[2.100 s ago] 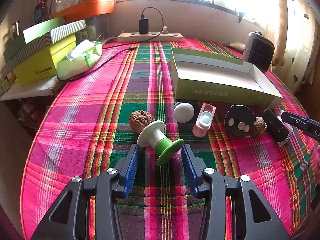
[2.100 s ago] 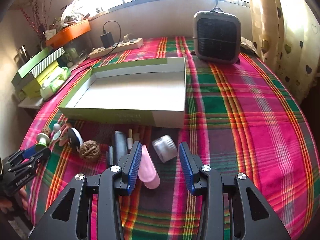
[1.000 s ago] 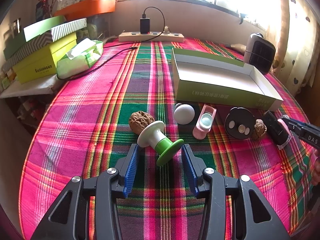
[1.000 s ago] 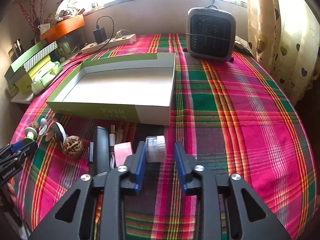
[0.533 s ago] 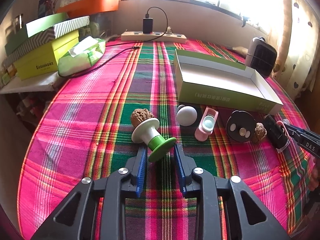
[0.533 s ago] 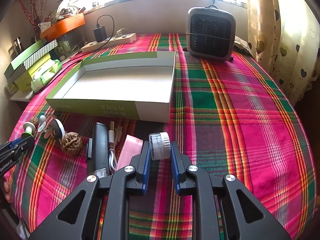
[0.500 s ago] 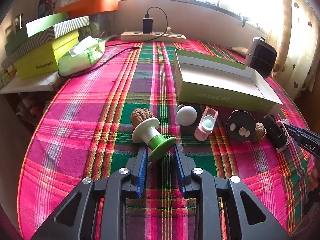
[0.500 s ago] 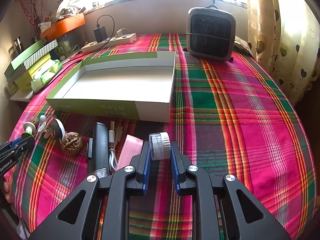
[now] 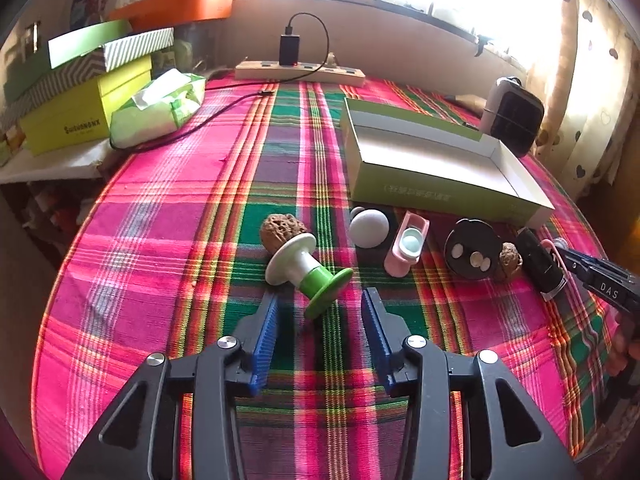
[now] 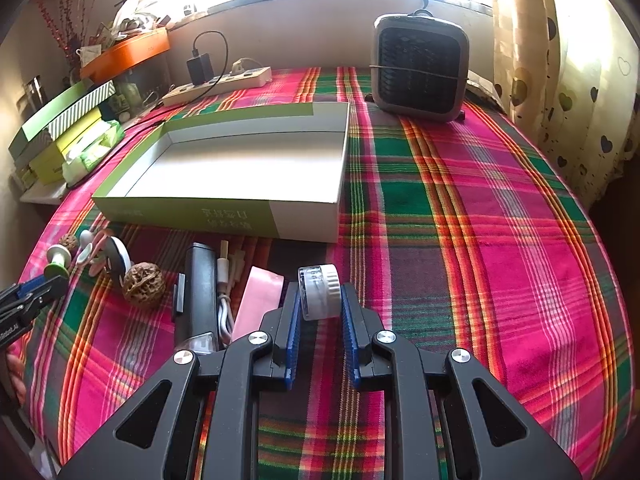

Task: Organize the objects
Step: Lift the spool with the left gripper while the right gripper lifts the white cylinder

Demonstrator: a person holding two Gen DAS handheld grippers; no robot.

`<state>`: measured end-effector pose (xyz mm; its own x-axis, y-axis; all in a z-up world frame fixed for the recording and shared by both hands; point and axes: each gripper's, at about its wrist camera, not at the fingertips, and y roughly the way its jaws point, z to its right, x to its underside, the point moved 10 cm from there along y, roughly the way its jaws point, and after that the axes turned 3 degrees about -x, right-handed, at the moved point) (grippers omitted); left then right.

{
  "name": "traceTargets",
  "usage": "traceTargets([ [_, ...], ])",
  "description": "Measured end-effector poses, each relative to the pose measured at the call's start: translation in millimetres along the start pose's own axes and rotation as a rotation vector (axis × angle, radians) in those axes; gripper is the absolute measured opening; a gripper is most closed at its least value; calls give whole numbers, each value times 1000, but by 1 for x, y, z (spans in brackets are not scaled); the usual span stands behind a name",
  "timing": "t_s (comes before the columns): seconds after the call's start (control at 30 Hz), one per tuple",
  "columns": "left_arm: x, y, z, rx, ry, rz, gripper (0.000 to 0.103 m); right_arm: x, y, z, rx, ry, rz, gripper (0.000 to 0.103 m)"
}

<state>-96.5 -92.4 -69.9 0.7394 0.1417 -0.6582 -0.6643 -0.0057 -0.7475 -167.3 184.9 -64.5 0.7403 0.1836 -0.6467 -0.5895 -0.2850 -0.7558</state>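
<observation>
My left gripper is open on the plaid cloth, its jaws on either side of the green base of a white and green spool-shaped piece lying on its side. A walnut touches the spool's white end. My right gripper is shut on a small white-capped clear jar, held just above the cloth. The open green and white box lies ahead of it; it also shows in the left wrist view.
In the left wrist view a white ball, pink holder, black disc and second walnut lie in a row. Near my right gripper lie a black device, white cable, pink packet. A fan stands behind.
My left gripper's jaws, closed in on the spool half a second ago, have opened again. My right gripper stays shut on the jar.
</observation>
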Motion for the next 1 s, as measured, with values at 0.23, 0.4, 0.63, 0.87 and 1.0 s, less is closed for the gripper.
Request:
traceTargets([
  [0.23, -10, 0, -9, 1, -28, 17, 45, 0, 0, 1, 2, -1, 0, 20],
  [0.4, -16, 2, 0, 3, 12, 22, 46, 0, 0, 0, 5, -3, -1, 20],
  [0.63, -22, 8, 0, -15, 26, 16, 46, 0, 1, 1, 4, -1, -1, 20],
  [0.87, -18, 15, -1, -31, 17, -12, 46, 0, 1, 1, 2, 0, -1, 20],
  [1.0, -19, 16, -2, -30, 8, -12, 44, 0, 1, 1, 2, -1, 0, 20],
])
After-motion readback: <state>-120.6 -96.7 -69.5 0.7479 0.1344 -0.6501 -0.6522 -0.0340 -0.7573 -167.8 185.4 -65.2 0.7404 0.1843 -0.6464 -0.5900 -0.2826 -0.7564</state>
